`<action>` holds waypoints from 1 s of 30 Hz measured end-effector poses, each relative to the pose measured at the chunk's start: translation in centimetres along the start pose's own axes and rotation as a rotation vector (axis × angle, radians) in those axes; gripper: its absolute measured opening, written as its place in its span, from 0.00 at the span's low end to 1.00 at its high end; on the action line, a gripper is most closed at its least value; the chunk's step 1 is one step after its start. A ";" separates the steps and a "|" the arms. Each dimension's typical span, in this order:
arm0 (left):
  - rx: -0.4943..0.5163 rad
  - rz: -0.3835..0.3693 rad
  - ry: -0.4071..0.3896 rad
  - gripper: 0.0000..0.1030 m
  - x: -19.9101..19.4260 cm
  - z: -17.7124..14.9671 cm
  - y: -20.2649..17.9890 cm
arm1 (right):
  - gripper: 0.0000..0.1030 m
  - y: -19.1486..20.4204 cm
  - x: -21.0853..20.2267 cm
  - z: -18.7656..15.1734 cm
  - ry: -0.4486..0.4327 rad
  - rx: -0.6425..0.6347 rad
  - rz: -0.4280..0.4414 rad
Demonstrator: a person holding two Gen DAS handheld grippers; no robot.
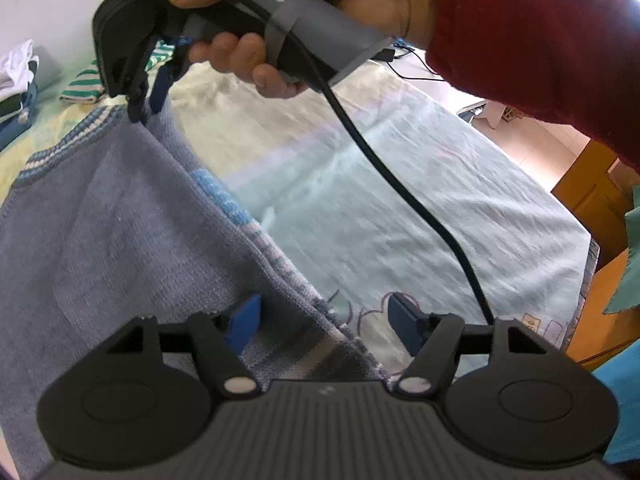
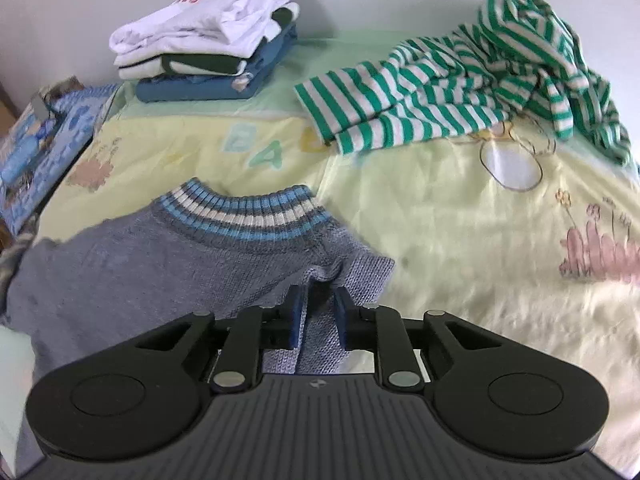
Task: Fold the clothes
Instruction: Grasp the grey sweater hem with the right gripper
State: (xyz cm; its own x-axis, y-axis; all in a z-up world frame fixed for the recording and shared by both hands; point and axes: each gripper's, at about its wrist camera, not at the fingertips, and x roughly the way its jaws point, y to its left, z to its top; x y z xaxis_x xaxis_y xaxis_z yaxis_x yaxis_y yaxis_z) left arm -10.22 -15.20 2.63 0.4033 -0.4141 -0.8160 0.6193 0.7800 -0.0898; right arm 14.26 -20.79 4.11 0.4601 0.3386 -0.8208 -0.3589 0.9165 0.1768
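Bed sheet [image 2: 400,208] is the work surface: pale yellow nearer the wall w/ faded nursery prints (block letters, pink flowers, an outlined figure), turning pale mint/blue in the left wrist view, w/ wrinkles. White wall behind the bed. Past the far bed edge in the left view: light tiled floor, orange-brown wood furniture [image 1: 592,196], cables on the floor.

Grey-blue knit sweater [image 2: 160,264] lies on the sheet, close to both cameras; ribbed collar w/ blue/white stripes points toward the wall. One side is lifted off the sheet along an edge.

Right gripper [image 2: 318,316]: jaws narrow, blue pads pinching a fold of the sweater near the shoulder. A hand [image 1: 312,12] in a dark red sleeve [image 1: 532,40] holds its handle; black cable hangs from it.

Left gripper [image 1: 324,322]: jaws stand wide apart, straddling the sweater's patterned edge; pads don't press on it, so not gripping.

Elsewhere on the sheet: folded stack [image 2: 212,40] by the wall, white on top, dark green + blue below. Green/white striped garment [image 2: 460,80] crumpled, unfolded, well apart from the sweater. Blue printed box [image 2: 44,140] at the bed's left edge in the right view.
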 end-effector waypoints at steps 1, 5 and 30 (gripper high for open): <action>0.003 0.009 -0.006 0.55 0.0 -0.1 0.1 | 0.23 -0.2 0.2 0.0 0.001 0.009 0.008; -0.020 0.023 -0.022 0.33 -0.4 -0.3 1.1 | 0.33 -0.2 0.7 -0.2 -0.001 0.009 0.025; -0.005 0.049 -0.053 0.00 -1.7 -0.5 1.2 | 0.04 -1.1 0.5 -0.5 -0.052 0.067 0.157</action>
State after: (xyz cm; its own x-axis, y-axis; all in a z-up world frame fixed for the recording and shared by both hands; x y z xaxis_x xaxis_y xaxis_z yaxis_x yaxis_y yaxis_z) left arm -10.49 -13.37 3.61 0.4682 -0.4000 -0.7879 0.5946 0.8022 -0.0540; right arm 14.45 -21.71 3.18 0.4443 0.4879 -0.7514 -0.3760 0.8628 0.3379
